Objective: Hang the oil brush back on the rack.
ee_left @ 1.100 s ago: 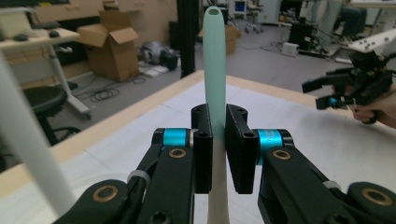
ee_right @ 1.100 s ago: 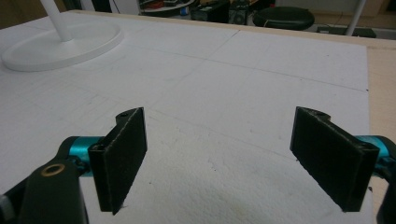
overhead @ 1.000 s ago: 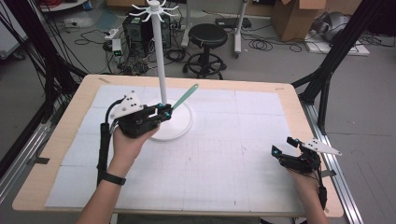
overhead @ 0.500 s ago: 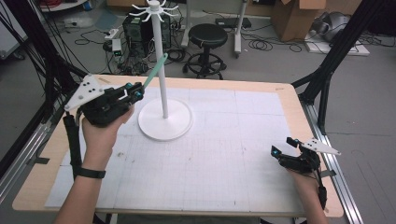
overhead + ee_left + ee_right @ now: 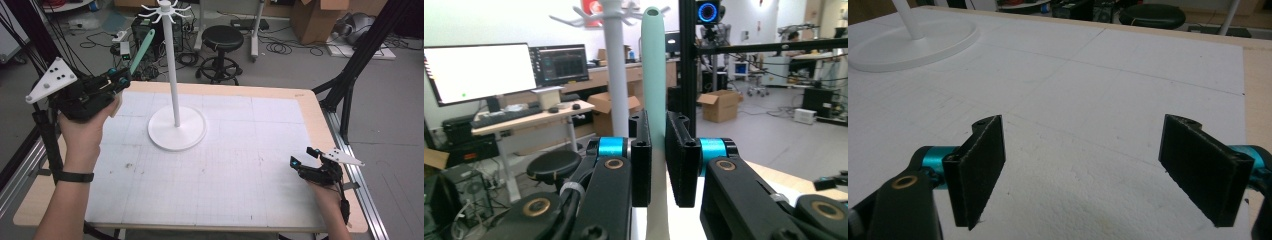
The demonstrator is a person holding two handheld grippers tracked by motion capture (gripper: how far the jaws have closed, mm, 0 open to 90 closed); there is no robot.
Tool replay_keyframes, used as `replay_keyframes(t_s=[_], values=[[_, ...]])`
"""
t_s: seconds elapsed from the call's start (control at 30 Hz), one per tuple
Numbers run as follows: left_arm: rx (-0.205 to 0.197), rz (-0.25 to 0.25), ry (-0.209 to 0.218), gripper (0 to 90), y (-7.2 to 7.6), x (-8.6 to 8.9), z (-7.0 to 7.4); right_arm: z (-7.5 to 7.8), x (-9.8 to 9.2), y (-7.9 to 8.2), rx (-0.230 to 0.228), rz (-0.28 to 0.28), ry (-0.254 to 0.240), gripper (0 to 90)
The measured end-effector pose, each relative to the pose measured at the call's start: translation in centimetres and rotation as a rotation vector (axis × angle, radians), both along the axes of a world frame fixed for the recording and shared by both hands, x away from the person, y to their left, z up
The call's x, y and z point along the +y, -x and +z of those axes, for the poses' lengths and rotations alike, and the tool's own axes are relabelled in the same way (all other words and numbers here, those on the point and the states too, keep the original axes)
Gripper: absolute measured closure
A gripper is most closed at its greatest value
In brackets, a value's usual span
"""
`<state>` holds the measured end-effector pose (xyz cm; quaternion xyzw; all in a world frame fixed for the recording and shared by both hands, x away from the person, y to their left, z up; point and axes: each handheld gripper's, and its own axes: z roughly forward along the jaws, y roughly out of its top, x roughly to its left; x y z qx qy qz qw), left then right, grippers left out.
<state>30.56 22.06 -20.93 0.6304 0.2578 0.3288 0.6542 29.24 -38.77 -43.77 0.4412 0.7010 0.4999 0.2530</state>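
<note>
The lab floor behind the white-topped table is strewn with cables and boxes. My left gripper has its jaws clamped on the mint-green utensil handle, which a second ago lay low beside the white hook stand base and now rides up left of its pole, pointing toward the hooks. I judge hanging comes next. My right gripper, jaws apart and empty, rests far right of the stand.
</note>
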Motion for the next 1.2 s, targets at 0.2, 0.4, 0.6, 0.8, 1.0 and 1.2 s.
replay_keyframes(t_s=[0.2,0.4,0.6,0.8,1.0,1.2], values=[[-0.007,0.018,0.0,81.7,-0.2,0.1,0.6,0.0,0.0,0.0,0.001,0.0,0.002,18.1],[-0.008,0.033,-0.007,81.7,-0.8,0.0,0.7,0.0,0.0,0.0,0.001,0.002,-0.001,18.1],[-0.005,0.052,-0.019,81.7,-1.1,-0.5,0.8,0.0,0.0,0.0,0.006,0.003,-0.002,18.1],[-0.016,0.054,-0.026,81.7,-1.3,-0.9,0.8,0.0,-0.1,0.0,0.001,0.003,-0.002,18.2],[-0.008,0.073,-0.036,81.7,-1.7,-1.0,0.7,0.0,0.0,0.0,0.001,0.003,-0.003,18.2],[-0.009,0.104,-0.05,81.7,-2.2,-1.1,0.5,0.0,0.0,0.0,0.002,0.003,-0.004,18.2]])
